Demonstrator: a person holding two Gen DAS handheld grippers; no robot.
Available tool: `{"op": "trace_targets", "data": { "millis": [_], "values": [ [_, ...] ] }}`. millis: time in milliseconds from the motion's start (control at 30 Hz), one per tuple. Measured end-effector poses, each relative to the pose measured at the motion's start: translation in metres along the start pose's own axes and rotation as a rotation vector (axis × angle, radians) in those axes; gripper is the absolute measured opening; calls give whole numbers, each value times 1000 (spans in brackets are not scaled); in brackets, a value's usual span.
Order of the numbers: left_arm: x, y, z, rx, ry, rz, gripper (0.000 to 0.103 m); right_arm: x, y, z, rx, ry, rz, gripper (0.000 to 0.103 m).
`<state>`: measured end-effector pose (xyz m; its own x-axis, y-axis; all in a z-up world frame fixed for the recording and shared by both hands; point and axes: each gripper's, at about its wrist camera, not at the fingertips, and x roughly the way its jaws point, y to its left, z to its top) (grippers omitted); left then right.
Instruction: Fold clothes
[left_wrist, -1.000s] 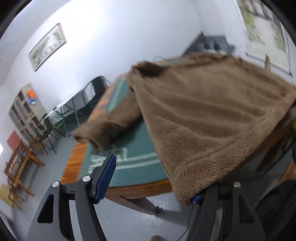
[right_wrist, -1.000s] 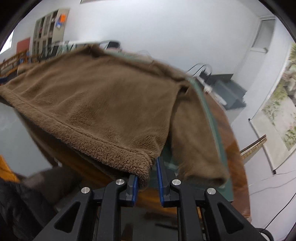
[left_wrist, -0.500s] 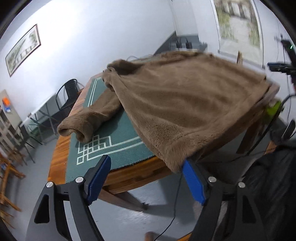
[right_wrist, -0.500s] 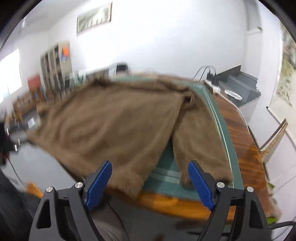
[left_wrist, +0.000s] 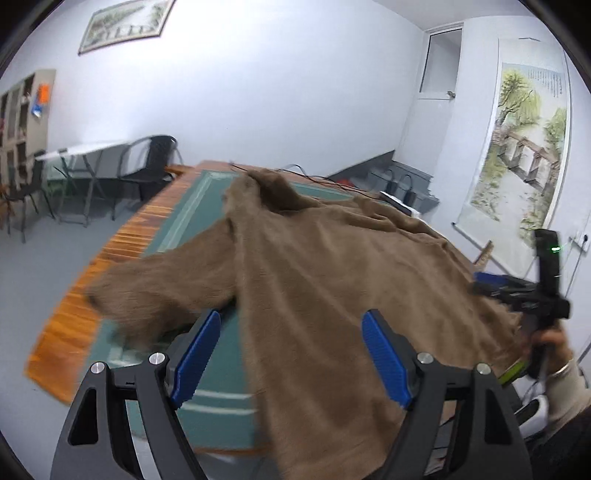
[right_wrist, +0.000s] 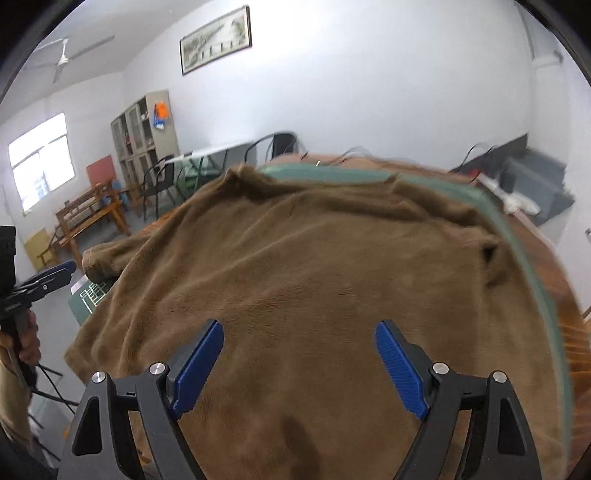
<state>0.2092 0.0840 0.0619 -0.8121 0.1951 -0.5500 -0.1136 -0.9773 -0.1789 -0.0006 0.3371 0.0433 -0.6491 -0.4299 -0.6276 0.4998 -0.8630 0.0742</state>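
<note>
A brown fleece sweater (left_wrist: 332, 273) lies spread on the green mat of a wooden table (left_wrist: 110, 243), its hem hanging over the near edge. One sleeve (left_wrist: 159, 291) stretches to the left. My left gripper (left_wrist: 291, 354) is open and empty above the hem's left part. My right gripper (right_wrist: 299, 365) is open and empty above the sweater (right_wrist: 314, 266). The right gripper also shows in the left wrist view (left_wrist: 517, 295) at the sweater's right edge. The left gripper shows in the right wrist view (right_wrist: 44, 280) at far left.
Black chairs (left_wrist: 151, 166) and a folding table (left_wrist: 81, 151) stand behind the wooden table. A cabinet (right_wrist: 144, 129) and wooden benches (right_wrist: 88, 218) are at the left wall. Cables (left_wrist: 325, 181) run along the table's far edge. A scroll painting (left_wrist: 517, 147) hangs at right.
Both grippers have opened and let go of the sweater's hem. The sweater has dropped flat onto the table. Both grippers have risen above it.
</note>
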Motion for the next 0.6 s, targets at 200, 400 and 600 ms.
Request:
{"op": "trace_targets", "data": {
  "millis": [200,400,600],
  "values": [
    [54,-42,3,42,102,1,82,54,-18,-1,73,112,-60,86],
    [80,-48,-21,102,217,70,82,60,-40,-27,120,200,-74,87],
    [70,-31,-5,28,208,42,82,61,-28,-33,28,234,-109,96]
  ]
}}
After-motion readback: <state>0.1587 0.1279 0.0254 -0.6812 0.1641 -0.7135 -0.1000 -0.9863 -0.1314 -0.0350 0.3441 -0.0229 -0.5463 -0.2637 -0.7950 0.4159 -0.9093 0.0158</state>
